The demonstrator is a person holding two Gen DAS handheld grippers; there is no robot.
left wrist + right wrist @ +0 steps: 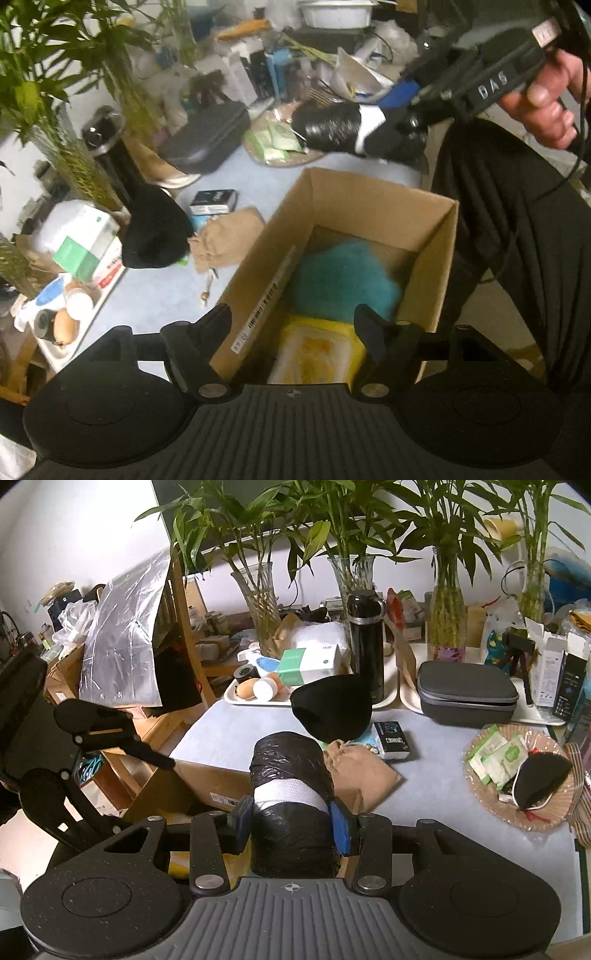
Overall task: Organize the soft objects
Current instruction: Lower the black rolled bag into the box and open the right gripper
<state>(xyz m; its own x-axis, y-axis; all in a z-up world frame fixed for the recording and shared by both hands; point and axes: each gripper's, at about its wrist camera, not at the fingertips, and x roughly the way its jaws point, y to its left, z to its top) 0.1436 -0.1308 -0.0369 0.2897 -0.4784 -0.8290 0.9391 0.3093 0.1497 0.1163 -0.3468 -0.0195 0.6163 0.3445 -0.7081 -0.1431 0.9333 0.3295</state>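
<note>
Closest to my right cam is the right gripper (291, 823), blue pads pinching a black roll (291, 775) across its white band, and the roll's long axis points straight away from the cam, along the fingers. My left gripper (295, 325) is spread with nothing between the fingers, hanging just over the near end of the box (369, 206). The relation that matters: from the left cam the roll (332, 127) hangs in the air beyond the box's far wall, so the box lies below and back toward me. In the right cam the box (207, 779) shows just under and left of the roll. I reckon the right hand (543, 103) is the one that has to bring it over the opening and let go, since the left is already there but holds nothing. Count inside the box: two soft things, one teal fuzzy piece (340, 284) and one yellow pack (317, 350). Still out on the table (424, 801): one black cap (332, 709), one tan pouch (362, 771), plus the one roll in my grip. One box, two grippers.
</note>
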